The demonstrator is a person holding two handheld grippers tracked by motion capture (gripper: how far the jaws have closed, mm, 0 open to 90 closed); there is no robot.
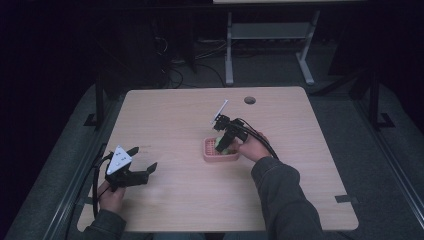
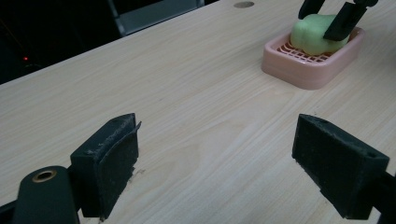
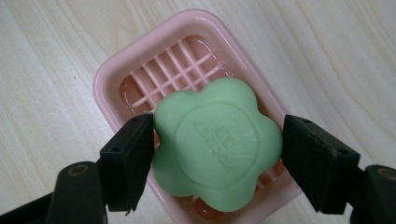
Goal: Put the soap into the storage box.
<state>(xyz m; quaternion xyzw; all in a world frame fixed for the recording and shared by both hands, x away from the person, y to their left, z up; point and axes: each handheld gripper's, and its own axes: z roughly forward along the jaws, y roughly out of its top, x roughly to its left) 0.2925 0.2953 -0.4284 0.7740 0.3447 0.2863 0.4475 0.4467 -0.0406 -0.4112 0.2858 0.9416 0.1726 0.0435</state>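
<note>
A green flower-shaped soap lies in a pink slatted soap dish near the middle of the wooden table. My right gripper reaches down over the dish, its black pads pressed against the soap's two sides. In the high view the right gripper covers most of the soap and the dish. The left gripper hovers open at the table's near left, holding nothing. The left gripper view looks past its spread pads to the dish and soap.
A round cable hole sits near the table's far edge. Beyond the table, a desk frame and cables lie on the dark floor. Bare wood stretches between the two grippers.
</note>
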